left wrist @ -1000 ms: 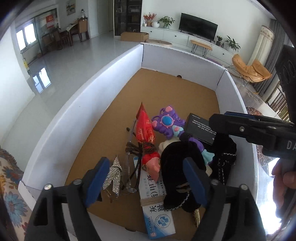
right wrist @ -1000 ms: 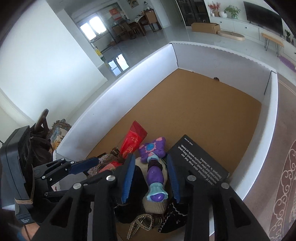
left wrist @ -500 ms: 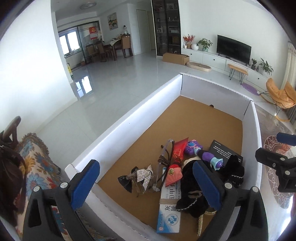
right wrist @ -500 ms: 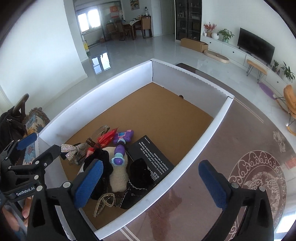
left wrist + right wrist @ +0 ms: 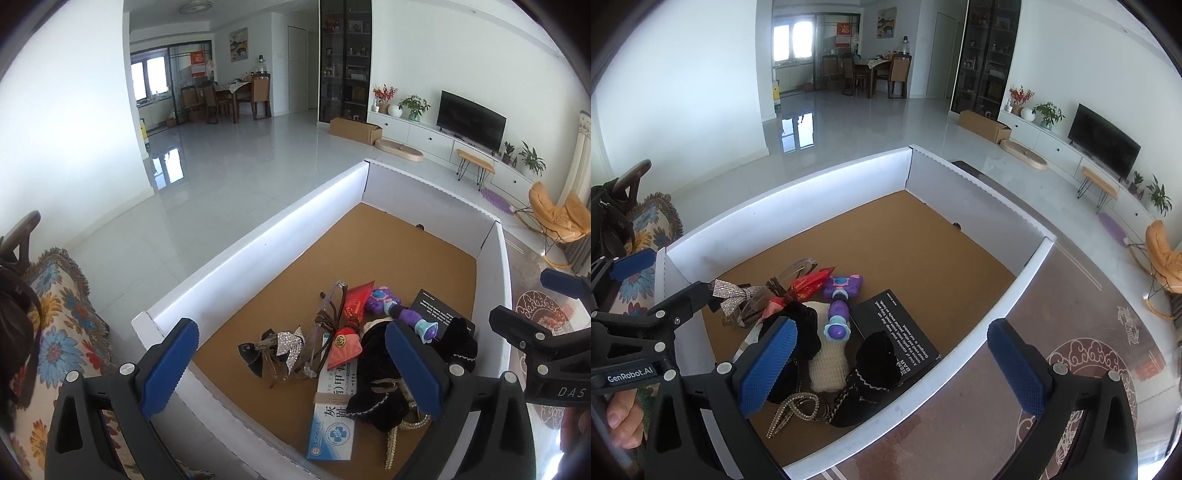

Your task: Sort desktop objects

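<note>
Home living room: television (image 5: 471, 115), dining table (image 5: 878, 66)

Small objects heaped at the near end of a white-walled tray (image 5: 975, 177) with a brown floor.

A purple toy wand (image 5: 840, 302) lies across a cream knitted piece (image 5: 827, 363), beside a flat black card (image 5: 897, 328) printed in white. A red pouch (image 5: 352, 314), rhinestone bow (image 5: 288, 345), clear glasses (image 5: 325, 317), blue-and-white box (image 5: 332, 417) and black velvet pieces (image 5: 376, 373) overlap, touching one another.

Readable lettering in both wrist views

"GenRobot.AI" is printed on the left gripper (image 5: 628, 369); "DAS" is seen on the right gripper (image 5: 570, 392); "BAR" is legible on the black card (image 5: 897, 328); Chinese characters are printed on the blue-and-white box (image 5: 332, 417).
</note>
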{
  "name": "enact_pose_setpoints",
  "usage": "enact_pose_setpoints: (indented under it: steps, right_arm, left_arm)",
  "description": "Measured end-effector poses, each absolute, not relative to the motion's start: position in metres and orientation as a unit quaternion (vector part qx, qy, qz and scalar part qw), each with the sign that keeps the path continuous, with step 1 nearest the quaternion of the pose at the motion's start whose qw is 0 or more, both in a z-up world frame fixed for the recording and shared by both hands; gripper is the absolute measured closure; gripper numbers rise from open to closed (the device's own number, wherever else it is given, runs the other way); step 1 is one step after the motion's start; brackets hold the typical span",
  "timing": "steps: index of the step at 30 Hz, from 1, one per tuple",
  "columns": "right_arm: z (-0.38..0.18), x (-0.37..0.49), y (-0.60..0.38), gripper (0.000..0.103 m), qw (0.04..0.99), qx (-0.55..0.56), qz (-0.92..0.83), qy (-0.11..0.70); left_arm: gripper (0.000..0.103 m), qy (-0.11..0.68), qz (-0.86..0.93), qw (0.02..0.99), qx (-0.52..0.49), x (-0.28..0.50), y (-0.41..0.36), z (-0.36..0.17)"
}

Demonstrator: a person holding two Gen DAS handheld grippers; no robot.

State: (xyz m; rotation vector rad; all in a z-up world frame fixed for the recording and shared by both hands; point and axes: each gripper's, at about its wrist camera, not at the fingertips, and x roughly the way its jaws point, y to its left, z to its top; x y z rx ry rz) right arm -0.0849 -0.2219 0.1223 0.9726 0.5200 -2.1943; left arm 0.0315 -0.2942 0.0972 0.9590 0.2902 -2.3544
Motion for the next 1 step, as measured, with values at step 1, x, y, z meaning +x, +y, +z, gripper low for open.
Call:
enact_pose_setpoints:
  steps: [1]
  right_arm:
    - [0.1214, -0.0852, -0.222, 0.0, 0.337, 0.374, -0.841, 0.2]
  left_arm:
    - [0.0, 0.106, -0.88, 0.291, 0.36, 0.0319, -0.294, 0.0963]
